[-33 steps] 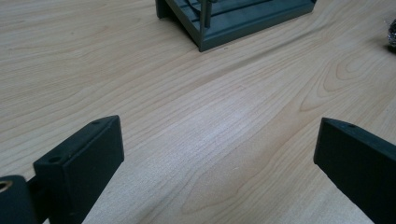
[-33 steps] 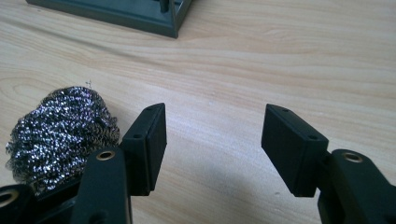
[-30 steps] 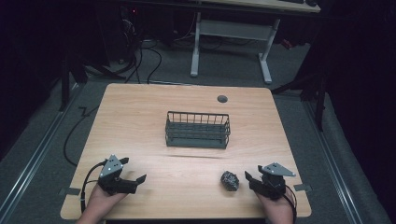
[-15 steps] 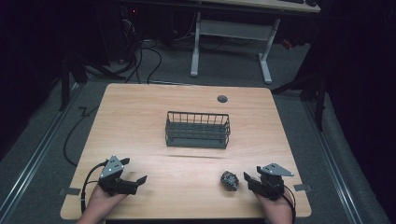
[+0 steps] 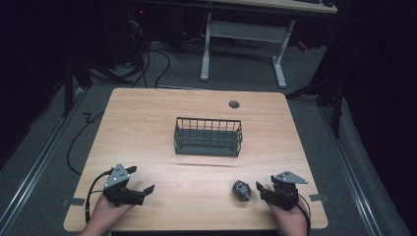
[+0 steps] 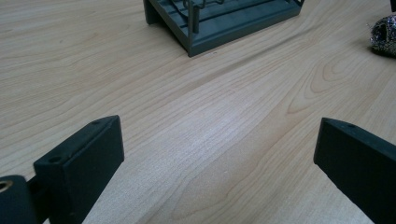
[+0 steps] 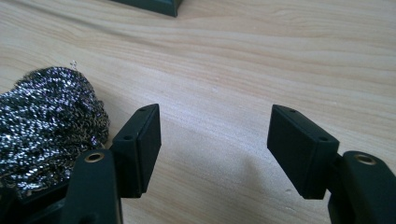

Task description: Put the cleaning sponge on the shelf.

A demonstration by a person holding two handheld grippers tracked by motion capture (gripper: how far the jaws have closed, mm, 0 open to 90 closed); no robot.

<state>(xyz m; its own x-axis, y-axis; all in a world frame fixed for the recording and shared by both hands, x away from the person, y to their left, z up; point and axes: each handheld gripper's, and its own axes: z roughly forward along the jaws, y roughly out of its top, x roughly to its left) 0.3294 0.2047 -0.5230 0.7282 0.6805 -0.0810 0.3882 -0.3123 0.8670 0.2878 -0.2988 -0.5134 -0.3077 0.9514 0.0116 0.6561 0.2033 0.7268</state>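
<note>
The left gripper (image 5: 140,184) rested low at the near left of the table (image 5: 147,128), its jaws spread wide over bare wood. The right gripper (image 5: 259,189) sat at the near right, jaws also apart with nothing between them, a steel-wool scourer (image 5: 241,190) just beside its left jaw. Both hands came in from the near edge. A dark wire basket (image 5: 208,136) stood mid-table, well apart from both. Beyond, cables (image 5: 147,59) trailed over grey floor by a white desk frame (image 5: 243,42).
</note>
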